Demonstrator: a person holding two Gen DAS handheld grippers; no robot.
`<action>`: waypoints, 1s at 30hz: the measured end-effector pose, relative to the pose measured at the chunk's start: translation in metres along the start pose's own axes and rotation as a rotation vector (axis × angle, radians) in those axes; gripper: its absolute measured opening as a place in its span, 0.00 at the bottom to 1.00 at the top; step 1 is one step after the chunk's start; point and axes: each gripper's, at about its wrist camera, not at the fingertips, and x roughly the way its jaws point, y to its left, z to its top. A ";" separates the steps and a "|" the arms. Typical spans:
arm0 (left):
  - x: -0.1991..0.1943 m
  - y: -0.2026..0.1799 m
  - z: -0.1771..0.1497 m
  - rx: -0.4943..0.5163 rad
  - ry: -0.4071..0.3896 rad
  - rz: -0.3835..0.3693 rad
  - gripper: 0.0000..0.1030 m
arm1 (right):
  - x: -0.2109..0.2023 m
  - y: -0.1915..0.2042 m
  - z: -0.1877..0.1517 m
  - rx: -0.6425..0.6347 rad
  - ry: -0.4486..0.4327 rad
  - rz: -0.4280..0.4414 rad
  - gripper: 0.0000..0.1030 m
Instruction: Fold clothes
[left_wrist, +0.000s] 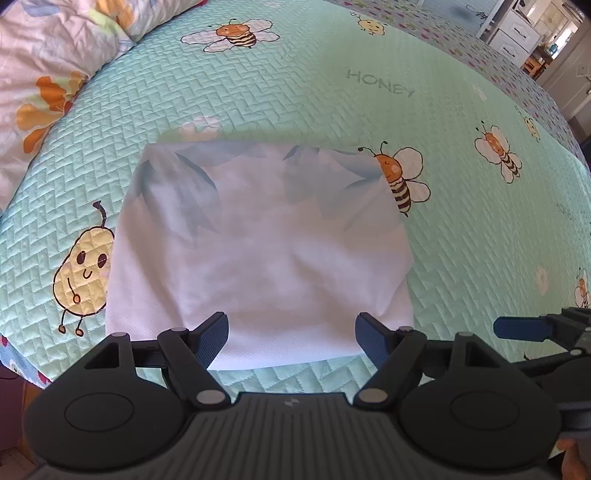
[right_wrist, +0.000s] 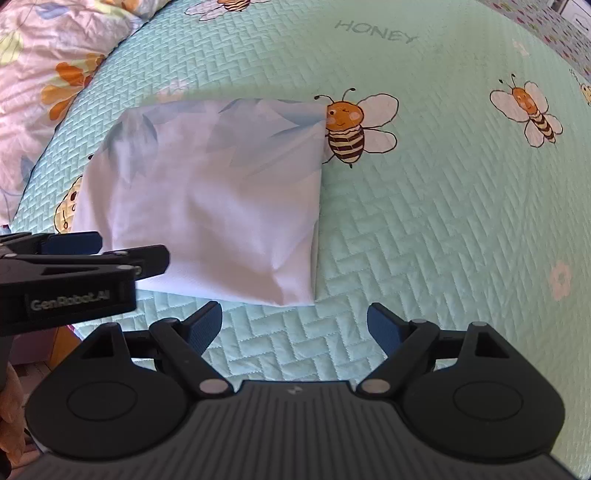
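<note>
Garment: a white folded garment (left_wrist: 258, 251) with faint blue leaf print along its far part lies flat in a rough rectangle on the quilted bedspread (left_wrist: 461, 229); also seen from the right wrist (right_wrist: 207, 192).
Garment place: near the bed's front edge, left of the bed's middle, well short of the far edge; its near hem lies just inside the front edge.
Garment edges: the right side shows a folded edge with stacked layers in the right wrist view; the far right corner touches a printed bee (right_wrist: 347, 129); the left side partly covers a printed yellow pear figure (left_wrist: 83, 280).
Left gripper: the left gripper (left_wrist: 291, 341) hovers at the garment's near hem, its blue-padded fingers (left_wrist: 212, 341) spread wide, one over each part of the hem; nothing is between them. Whether the pads touch the cloth cannot be told.
Left gripper from the side: in the right wrist view it (right_wrist: 74, 254) reaches in from the left over the garment's near left corner.
Right gripper: the right gripper (right_wrist: 295, 328) sits over bare bedspread just in front of the garment's near right corner, fingers (right_wrist: 384, 332) wide apart and empty, apart from the cloth.
Right gripper from the left view: one blue finger tip (left_wrist: 521, 328) shows at the right, beside the garment, not touching it.
Bedspread: mint green, herringbone quilting, printed with bees and the word HONEY (left_wrist: 380, 83).
Other bedding: a floral pink and orange quilt (left_wrist: 48, 62) is bunched at the bed's far left corner.
Room: white drawers (left_wrist: 517, 33) stand beyond the bed's far right corner.
</note>
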 end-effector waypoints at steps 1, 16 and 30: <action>0.000 0.001 0.000 -0.005 -0.001 -0.001 0.76 | 0.001 -0.003 0.000 0.007 0.003 0.014 0.84; -0.008 0.047 -0.082 -0.494 -0.139 -0.388 0.80 | 0.054 -0.142 -0.056 0.493 0.020 0.688 0.84; -0.010 0.075 -0.120 -0.739 -0.237 -0.316 0.81 | 0.100 -0.137 -0.054 0.525 -0.041 0.830 0.86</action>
